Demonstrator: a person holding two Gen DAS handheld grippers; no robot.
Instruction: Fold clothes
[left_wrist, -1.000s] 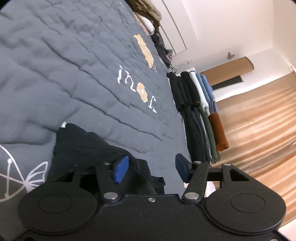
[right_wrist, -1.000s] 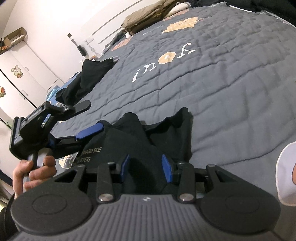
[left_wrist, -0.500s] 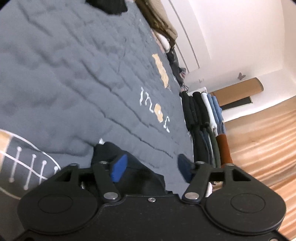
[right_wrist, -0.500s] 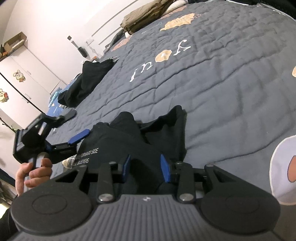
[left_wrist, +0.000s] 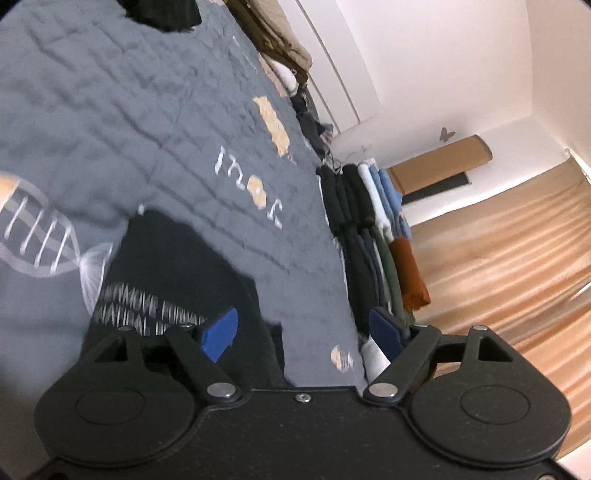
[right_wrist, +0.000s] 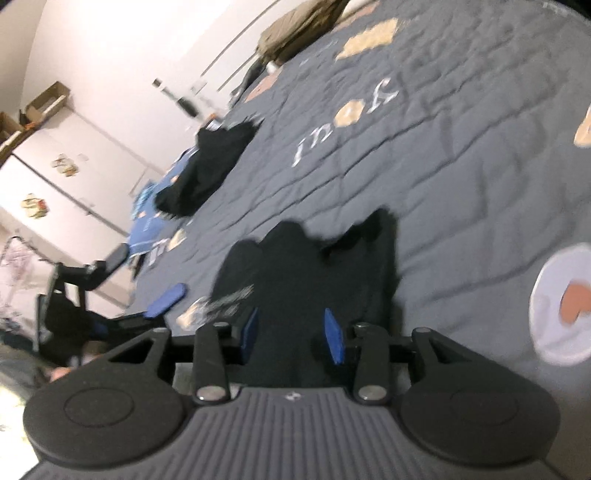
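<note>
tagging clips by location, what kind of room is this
Most likely a bedroom. The work surface is a grey quilted bedspread, a stack of folded clothes sits at its edge, and white wardrobe doors line the wall.

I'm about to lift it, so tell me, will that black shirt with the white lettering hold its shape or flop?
The black shirt will probably flop: it lies crumpled in soft folds on the bedspread. It looks thin, so likely light. Lifted at one point, the rest should hang and drag.
</note>
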